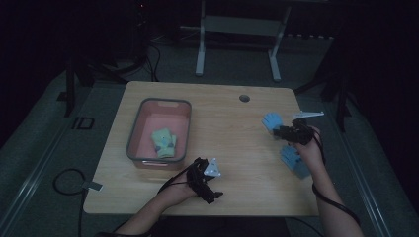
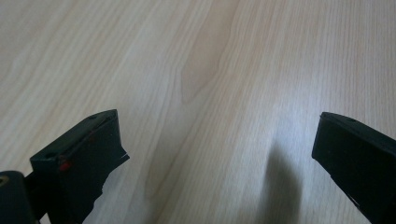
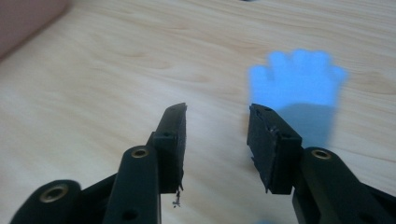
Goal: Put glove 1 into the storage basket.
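Note:
A blue glove (image 1: 272, 121) lies flat on the wooden table (image 1: 227, 128) at the right, and a second blue glove (image 1: 295, 161) lies nearer the front edge beside the person's right wrist. My right gripper (image 1: 280, 131) points left at the first glove. In the right gripper view its jaws (image 3: 217, 109) stand partly open over bare wood, with the glove (image 3: 299, 79) just beyond the right jaw. My left gripper (image 1: 207, 183) hovers low near the front edge, its jaws (image 2: 219, 121) wide open with nothing between them. A pale green glove pair (image 1: 164, 142) lies in the bin.
A grey-rimmed pink bin (image 1: 184, 123) stands on the left half of the table. A round cable hole (image 1: 244, 98) sits near the far edge. Behind the table stands a white frame (image 1: 200, 54). A black cable loops on the floor (image 1: 64, 180) at the left.

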Motion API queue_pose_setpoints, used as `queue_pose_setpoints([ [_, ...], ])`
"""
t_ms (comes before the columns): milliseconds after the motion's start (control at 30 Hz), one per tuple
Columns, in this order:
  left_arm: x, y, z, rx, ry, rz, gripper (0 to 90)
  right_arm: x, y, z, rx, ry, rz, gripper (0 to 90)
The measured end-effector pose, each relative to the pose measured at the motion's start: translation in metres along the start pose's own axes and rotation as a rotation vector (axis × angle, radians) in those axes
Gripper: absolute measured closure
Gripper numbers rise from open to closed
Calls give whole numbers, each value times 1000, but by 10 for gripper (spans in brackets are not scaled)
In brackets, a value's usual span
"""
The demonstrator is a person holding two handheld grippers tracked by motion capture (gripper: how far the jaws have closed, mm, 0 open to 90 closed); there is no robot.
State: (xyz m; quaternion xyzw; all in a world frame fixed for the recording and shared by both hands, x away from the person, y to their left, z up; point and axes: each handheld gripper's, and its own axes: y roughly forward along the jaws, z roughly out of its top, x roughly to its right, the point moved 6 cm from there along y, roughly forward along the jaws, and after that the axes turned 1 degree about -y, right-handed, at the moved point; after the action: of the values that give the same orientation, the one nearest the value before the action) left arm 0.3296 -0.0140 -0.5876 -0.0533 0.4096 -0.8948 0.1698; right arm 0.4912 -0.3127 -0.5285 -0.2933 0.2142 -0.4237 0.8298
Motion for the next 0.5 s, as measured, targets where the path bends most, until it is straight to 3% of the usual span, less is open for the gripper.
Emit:
queue_pose_setpoints([
  [200,-3,-6,-4,3,5,11,18,31,12,4,-37,-8,-70,582],
  [367,-3,-8,-6,11,22,21,18,43,29,9,-76,-73,-92,580],
  [500,-2,-8,-8,18,9,11,18,51,44,13,-98,-123,-103,577],
])
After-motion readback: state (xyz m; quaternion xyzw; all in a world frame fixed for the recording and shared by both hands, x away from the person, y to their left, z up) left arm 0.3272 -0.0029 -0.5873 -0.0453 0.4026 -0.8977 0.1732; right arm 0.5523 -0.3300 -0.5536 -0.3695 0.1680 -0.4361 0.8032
